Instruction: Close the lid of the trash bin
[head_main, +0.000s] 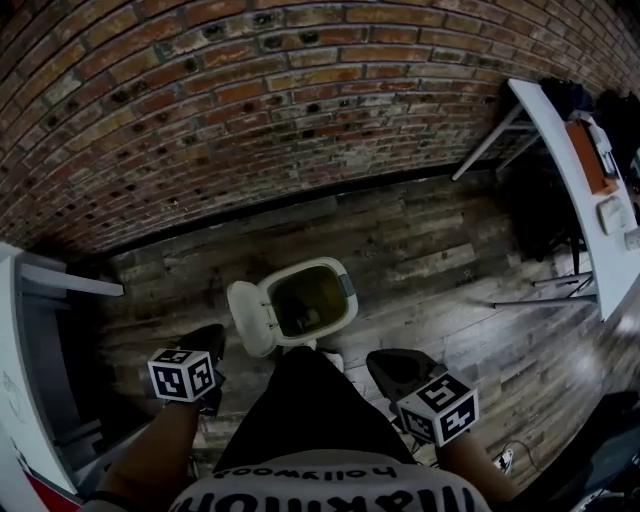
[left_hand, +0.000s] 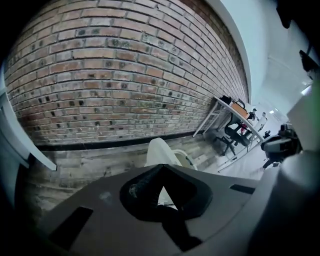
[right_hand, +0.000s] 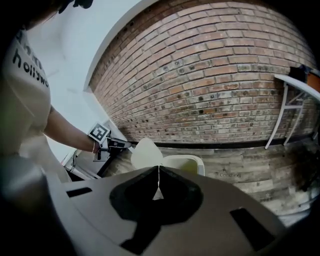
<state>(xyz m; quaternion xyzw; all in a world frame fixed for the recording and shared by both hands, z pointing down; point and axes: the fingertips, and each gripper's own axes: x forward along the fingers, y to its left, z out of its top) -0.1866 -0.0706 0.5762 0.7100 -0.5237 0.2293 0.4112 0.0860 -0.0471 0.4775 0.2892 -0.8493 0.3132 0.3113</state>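
Approach looks like our step: lid (head_main: 250, 318) open off the trash bin (head_main: 318, 264), left hand-held gripper (head_main: 210, 338) and right hand-held gripper (head_main: 385, 365) closed empty, so we must reach and tip it.

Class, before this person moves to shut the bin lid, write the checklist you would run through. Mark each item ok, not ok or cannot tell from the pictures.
1. The lid is in view and open: ok. It stands swung back at the left side of the bin in the head view.
2. The left gripper is free: ok. Its jaws are together with nothing between them.
3. The right gripper is free: ok. Its jaws are together and empty.
4. A gripper is touching the lid: not ok. Both are apart from it.
5. Nothing inside the bin rises above the rim: cannot tell. The inside is dark.
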